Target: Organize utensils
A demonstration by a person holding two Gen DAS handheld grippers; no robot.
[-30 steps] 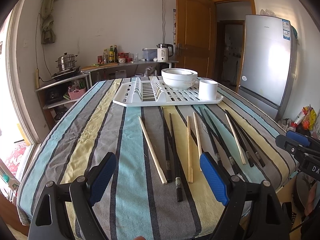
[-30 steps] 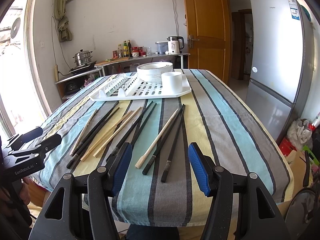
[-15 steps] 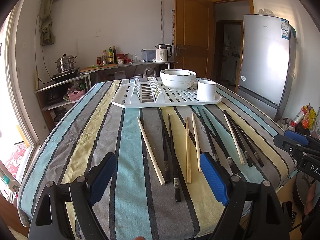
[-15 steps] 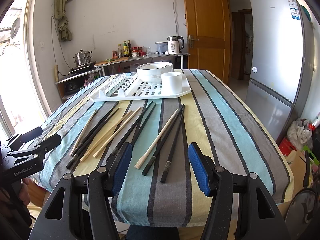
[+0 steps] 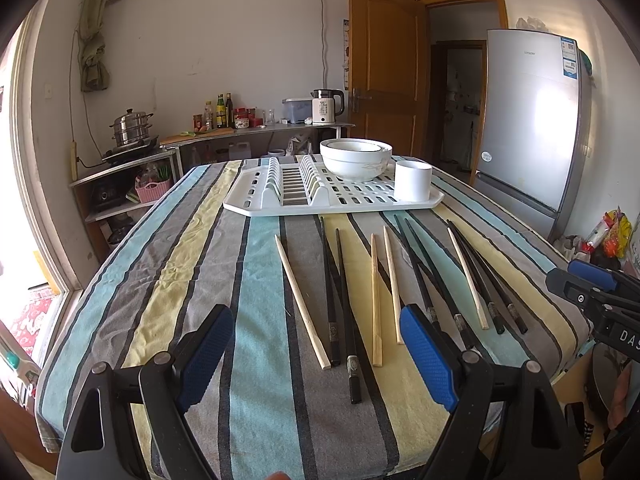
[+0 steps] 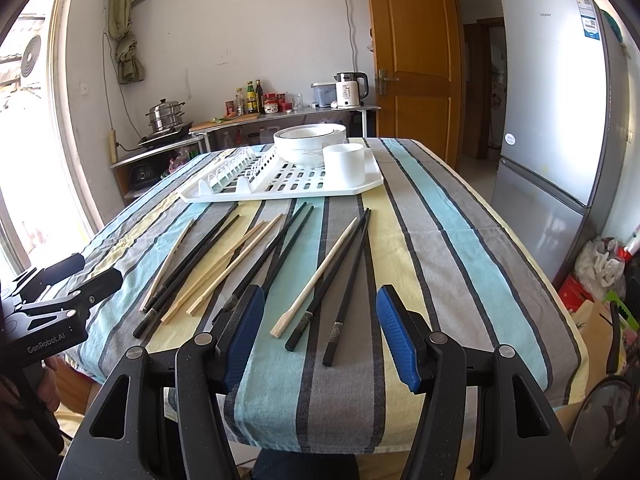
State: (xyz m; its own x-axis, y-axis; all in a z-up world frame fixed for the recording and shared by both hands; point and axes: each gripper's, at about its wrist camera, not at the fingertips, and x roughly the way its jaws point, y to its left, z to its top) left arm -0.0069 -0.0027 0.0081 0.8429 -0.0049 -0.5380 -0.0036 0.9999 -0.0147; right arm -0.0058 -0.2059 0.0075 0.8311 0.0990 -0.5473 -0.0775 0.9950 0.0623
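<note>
Ahead of both pairs of blue-padded fingers, on the striped tablecloth, lie the chopsticks in a loose row running away toward the white drying rack at the far end of the table. From the left wrist view, the left gripper is spread wide with nothing between its pads, hanging over the near edge of the cloth; between and just beyond its fingers lie a pale wooden chopstick, a pair of black chopsticks whose near ends reach closest to the gripper, and two more light wooden sticks side by side. Beyond its right finger sit further black pairs and one pale stick. The right gripper is likewise wide open and holds nothing; just ahead of the gap between its fingers lie a pale chopstick and two black chopsticks angled slightly leftward toward the rack. Past its left finger, the remaining wooden and black sticks fan out across the cloth. On the rack stand stacked white bowls and, beside them nearer the fingers, a white cup. Off to the right of both grippers stands a silver refrigerator.
</note>
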